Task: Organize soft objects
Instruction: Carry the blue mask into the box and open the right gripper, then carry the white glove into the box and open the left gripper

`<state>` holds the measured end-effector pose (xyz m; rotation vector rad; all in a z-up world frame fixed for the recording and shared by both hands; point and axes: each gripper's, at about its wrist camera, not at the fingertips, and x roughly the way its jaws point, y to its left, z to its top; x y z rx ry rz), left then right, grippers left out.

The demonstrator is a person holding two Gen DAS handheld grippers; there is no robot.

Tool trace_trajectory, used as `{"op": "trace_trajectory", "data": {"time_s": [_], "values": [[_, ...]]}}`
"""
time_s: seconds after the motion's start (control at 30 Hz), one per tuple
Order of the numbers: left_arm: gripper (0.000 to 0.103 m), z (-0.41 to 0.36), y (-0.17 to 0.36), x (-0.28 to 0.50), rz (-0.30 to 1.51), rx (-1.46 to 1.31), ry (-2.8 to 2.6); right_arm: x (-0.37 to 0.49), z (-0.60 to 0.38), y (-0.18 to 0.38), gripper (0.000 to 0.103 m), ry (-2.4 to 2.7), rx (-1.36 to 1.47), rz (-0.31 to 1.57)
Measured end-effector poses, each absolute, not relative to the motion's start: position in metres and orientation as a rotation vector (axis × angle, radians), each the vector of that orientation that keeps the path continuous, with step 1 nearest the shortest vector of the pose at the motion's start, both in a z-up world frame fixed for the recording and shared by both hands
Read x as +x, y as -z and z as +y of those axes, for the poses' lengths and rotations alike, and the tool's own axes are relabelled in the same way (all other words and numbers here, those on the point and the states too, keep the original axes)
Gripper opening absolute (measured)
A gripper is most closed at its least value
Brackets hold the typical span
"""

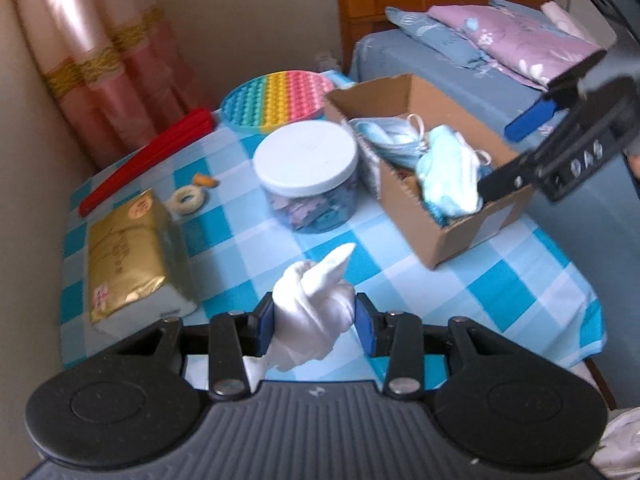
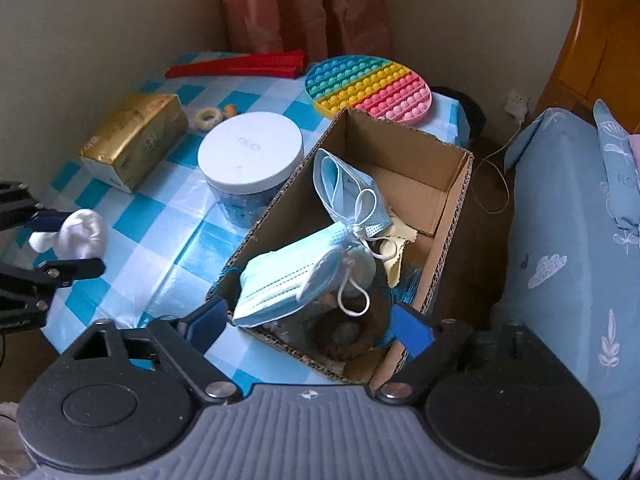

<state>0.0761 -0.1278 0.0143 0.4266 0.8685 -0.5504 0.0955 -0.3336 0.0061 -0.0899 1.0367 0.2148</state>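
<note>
Left gripper (image 1: 315, 322) clamped on white cloth (image 1: 310, 312), jaws pressing both sides, bundle lifted above checked table (image 1: 500, 292) (same cloth seen at left edge of right view). Right gripper (image 2: 310, 330) jaws wide apart, holding nothing, hovering at near end of cardboard box (image 2: 452, 216). Blue face masks (image 2: 296, 280) piled inside box. White-lidded jar (image 2: 250, 150) just beside box. Gold tissue pack (image 1: 132, 252) near left table edge, rainbow pop toy (image 2: 368, 88) behind box.
</note>
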Motion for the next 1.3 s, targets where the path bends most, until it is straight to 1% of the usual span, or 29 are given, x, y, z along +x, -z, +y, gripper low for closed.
{"op": "trace_trajectory", "data": {"time_s": [0.03,0.13,0.23,0.27,0.5,0.7,0.9,0.97,1.0,1.03,1.07,1.1,1.13,1.27,1.3], "values": [[0.040,-0.131,-0.017,0.079,0.870,0.432,0.564,0.092,-0.333,-0.006,0.078,-0.222,-0.084,1.032],[0.040,-0.143,-0.025,0.089,0.868,0.451,0.596,0.079,-0.329,-0.002,0.071,-0.220,-0.076,1.001],[0.040,-0.158,-0.034,0.098,0.863,0.467,0.630,0.068,-0.324,0.001,0.058,-0.225,-0.069,0.973],[0.040,-0.164,-0.037,0.102,0.862,0.470,0.644,0.064,-0.323,0.001,0.056,-0.226,-0.060,0.956],[0.040,-0.209,-0.049,0.131,0.853,0.502,0.695,0.040,-0.315,0.002,0.056,-0.187,-0.044,0.845],[0.040,-0.251,-0.056,0.155,0.846,0.502,0.730,0.032,-0.314,0.006,0.056,-0.165,-0.007,0.810],[0.040,-0.292,-0.043,0.177,0.877,0.513,0.746,0.034,-0.317,0.010,0.057,-0.139,-0.009,0.799],[0.042,-0.302,-0.036,0.182,0.893,0.519,0.748,0.034,-0.318,0.011,0.057,-0.142,-0.001,0.800],[0.045,-0.307,-0.033,0.185,0.901,0.519,0.749,0.034,-0.319,0.012,0.058,-0.145,0.001,0.799],[0.055,-0.310,-0.030,0.187,0.905,0.518,0.749,0.034,-0.319,0.012,0.059,-0.144,0.002,0.797],[0.060,-0.313,-0.028,0.189,0.904,0.516,0.752,0.034,-0.319,0.012,0.062,-0.142,0.001,0.795],[0.070,-0.314,-0.026,0.190,0.897,0.514,0.752,0.034,-0.319,0.013,0.063,-0.141,0.000,0.791],[0.072,-0.316,-0.025,0.191,0.891,0.514,0.747,0.034,-0.319,0.013,0.065,-0.142,0.000,0.788],[0.073,-0.312,-0.025,0.189,0.887,0.519,0.738,0.032,-0.321,0.011,0.072,-0.148,0.003,0.778],[0.075,-0.309,-0.025,0.187,0.885,0.516,0.734,0.032,-0.321,0.011,0.075,-0.150,0.002,0.775]]}}
